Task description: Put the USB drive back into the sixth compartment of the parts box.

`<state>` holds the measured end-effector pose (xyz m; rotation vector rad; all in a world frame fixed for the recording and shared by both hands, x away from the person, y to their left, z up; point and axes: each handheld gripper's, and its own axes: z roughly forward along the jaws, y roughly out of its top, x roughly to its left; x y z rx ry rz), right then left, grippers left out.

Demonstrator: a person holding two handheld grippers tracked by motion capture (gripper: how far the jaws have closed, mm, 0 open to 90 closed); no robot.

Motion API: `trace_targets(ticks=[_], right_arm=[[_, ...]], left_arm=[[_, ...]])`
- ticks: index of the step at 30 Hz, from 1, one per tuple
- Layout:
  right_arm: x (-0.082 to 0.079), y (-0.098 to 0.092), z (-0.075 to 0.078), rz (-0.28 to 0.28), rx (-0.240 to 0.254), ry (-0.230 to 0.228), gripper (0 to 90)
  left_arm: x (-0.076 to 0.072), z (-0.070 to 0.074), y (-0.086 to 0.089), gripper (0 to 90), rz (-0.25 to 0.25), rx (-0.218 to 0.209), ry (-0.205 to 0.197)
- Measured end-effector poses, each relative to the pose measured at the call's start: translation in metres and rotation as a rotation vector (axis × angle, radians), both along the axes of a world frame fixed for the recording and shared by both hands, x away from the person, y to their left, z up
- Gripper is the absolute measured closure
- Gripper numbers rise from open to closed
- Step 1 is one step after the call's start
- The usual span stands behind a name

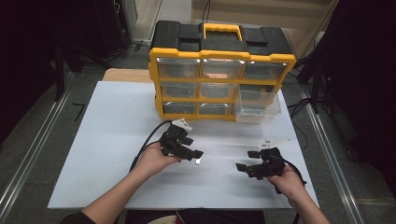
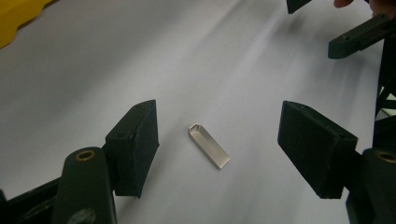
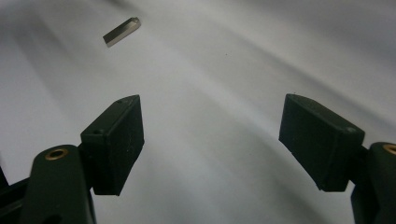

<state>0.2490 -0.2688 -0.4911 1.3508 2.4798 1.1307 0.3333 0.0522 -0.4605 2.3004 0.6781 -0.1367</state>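
A small silver metal USB stick [image 2: 208, 146] lies flat on the white table [image 1: 112, 140]. In the left gripper view it rests between the two black jaws of my left gripper [image 2: 219, 128], which stands open just above it without touching. In the high view the stick [image 1: 198, 161] is a tiny glint under my left gripper [image 1: 193, 151]. My right gripper [image 1: 246, 160] hovers open a hand's width to the right, pointing left. Its own view has the stick [image 3: 121, 31] at the top left, well ahead of the open right gripper [image 3: 210, 135].
A yellow and black drawer organizer [image 1: 222, 56] stands at the table's far edge. Its bottom right clear drawer [image 1: 259, 112] is pulled out. The right gripper [image 2: 357, 35] shows at the top right of the left gripper view. Cables trail from both grippers.
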Motion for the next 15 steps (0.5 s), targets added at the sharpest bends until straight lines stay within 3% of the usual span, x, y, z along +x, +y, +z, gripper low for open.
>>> trace_targets(ticks=[9,12,15], right_arm=[[0.0000,-0.0004,-0.0002,0.001,0.001,0.002,20.3],[0.0000,-0.0002,-0.0001,0.002,0.000,0.001,20.3],[-0.0003,0.0000,0.0000,0.001,-0.002,0.002,20.3]], left_arm=[[0.0019,-0.0050,-0.0103,29.8,0.005,0.022,-0.003],[0.0013,-0.0064,-0.0110,20.6,0.007,0.030,-0.004],[0.0016,-0.0086,-0.0103,19.8,0.009,0.010,0.016]])
